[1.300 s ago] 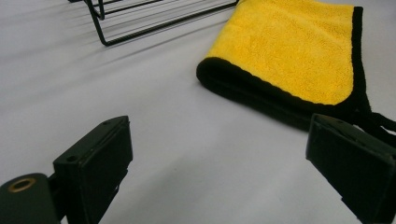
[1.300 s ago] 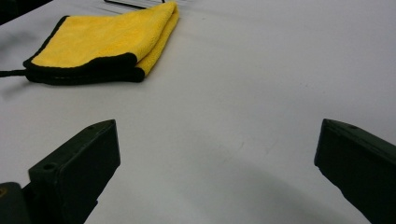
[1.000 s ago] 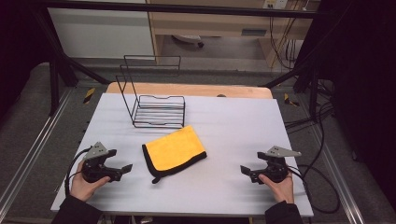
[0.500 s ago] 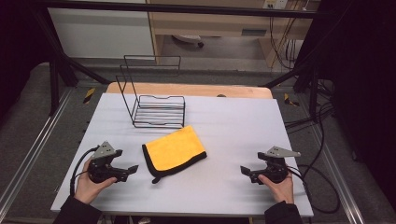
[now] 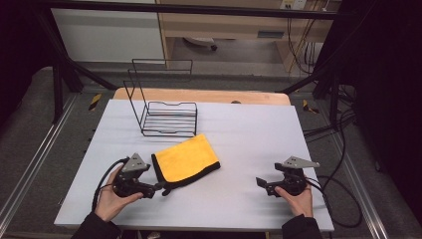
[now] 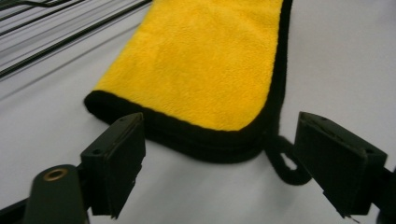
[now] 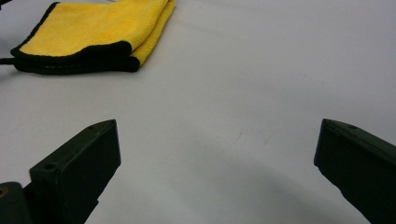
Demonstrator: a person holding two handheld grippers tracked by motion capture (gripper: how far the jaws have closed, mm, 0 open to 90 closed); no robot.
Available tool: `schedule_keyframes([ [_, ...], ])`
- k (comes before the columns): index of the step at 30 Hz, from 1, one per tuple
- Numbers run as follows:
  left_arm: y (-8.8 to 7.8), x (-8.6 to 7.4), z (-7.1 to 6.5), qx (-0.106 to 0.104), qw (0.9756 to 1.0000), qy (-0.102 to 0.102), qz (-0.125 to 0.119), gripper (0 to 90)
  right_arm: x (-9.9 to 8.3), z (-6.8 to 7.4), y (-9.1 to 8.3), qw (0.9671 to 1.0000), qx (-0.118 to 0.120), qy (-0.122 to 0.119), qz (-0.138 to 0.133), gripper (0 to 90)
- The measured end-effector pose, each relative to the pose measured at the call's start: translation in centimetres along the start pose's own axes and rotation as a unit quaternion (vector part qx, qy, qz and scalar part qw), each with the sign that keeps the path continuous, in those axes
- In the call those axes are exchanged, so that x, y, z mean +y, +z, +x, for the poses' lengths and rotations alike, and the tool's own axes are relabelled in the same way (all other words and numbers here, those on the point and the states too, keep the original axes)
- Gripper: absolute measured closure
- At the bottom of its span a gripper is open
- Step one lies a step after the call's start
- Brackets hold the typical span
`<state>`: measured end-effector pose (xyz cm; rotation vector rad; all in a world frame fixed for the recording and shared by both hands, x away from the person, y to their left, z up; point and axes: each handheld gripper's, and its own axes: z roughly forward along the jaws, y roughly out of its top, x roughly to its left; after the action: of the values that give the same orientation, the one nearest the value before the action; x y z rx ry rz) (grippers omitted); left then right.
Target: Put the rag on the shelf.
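Observation:
A folded yellow cloth [image 5: 185, 159] with black trim lies on the white table, left of the middle. In the left gripper view its near corner [image 6: 201, 65] and black hanging loop [image 6: 285, 163] sit just ahead of the jaw tips. My left gripper [image 5: 158, 188] [image 6: 219, 126] is low at that corner; its jaws have just been closing a little, but the pads touch nothing and it is still open. My right gripper [image 5: 261, 183] [image 7: 217, 128] rests open on the bare table at the right, well away from the cloth [image 7: 88, 32].
A black wire rack [image 5: 166, 117] stands behind the cloth, its bars [image 6: 46, 37] also in the left gripper view. The white tabletop [image 5: 249, 134] stretches between the grippers. Cables [image 5: 343, 194] trail off the right edge, and a wooden strip [image 5: 199, 95] borders the back.
My left hand has slid its gripper to the right, up to the cloth's near corner. The right gripper has stayed where it was.

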<state>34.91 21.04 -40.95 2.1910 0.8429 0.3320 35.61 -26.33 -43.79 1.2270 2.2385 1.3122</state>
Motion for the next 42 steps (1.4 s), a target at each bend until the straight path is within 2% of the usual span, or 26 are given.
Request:
schedule_keyframes([
  [8,2.3,1.5,-1.9,-0.01,0.999,0.03,0.033,34.5,0.0,0.0,0.0,1.0,-0.002,-0.002,0.002,1.1],
  [15,4.4,1.5,-2.2,-0.014,0.9967,0.04,0.069,43.2,0.0,0.0,0.1,1.0,-0.002,-0.002,0.005,1.1],
  [21,5.0,1.2,-2.1,-0.004,0.996,0.049,0.074,50.1,-0.1,0.1,0.2,1.0,-0.002,-0.002,0.008,1.2],
  [24,5.2,1.1,-2.1,-0.004,0.9959,0.053,0.073,50.7,-0.1,0.1,0.2,1.0,-0.003,-0.002,0.007,1.1],
  [29,5.5,1.3,-2.6,0.013,0.9945,0.064,0.082,52.2,0.0,0.1,0.2,1.0,-0.004,-0.002,0.008,1.2],
  [33,5.5,1.5,-2.6,0.013,0.994,0.062,0.089,55.2,0.0,0.1,0.2,1.0,-0.004,-0.001,0.008,1.2],
  [35,5.5,1.5,-2.4,0.01,0.9948,0.054,0.086,58.4,0.0,0.1,0.2,1.0,-0.003,-0.002,0.008,1.2],
  [37,5.5,1.5,-2.1,0.009,0.9951,0.049,0.086,63.2,-0.1,0.1,0.2,1.0,-0.004,-0.003,0.008,1.2],
  [39,5.5,1.5,-1.8,0.013,0.9953,0.045,0.085,72.0,0.0,0.1,0.2,1.0,-0.003,-0.003,0.008,1.3],
  [42,5.5,1.6,-1.6,0.008,0.9953,0.043,0.086,74.8,0.0,0.1,0.2,1.0,-0.003,-0.004,0.008,1.3],
])
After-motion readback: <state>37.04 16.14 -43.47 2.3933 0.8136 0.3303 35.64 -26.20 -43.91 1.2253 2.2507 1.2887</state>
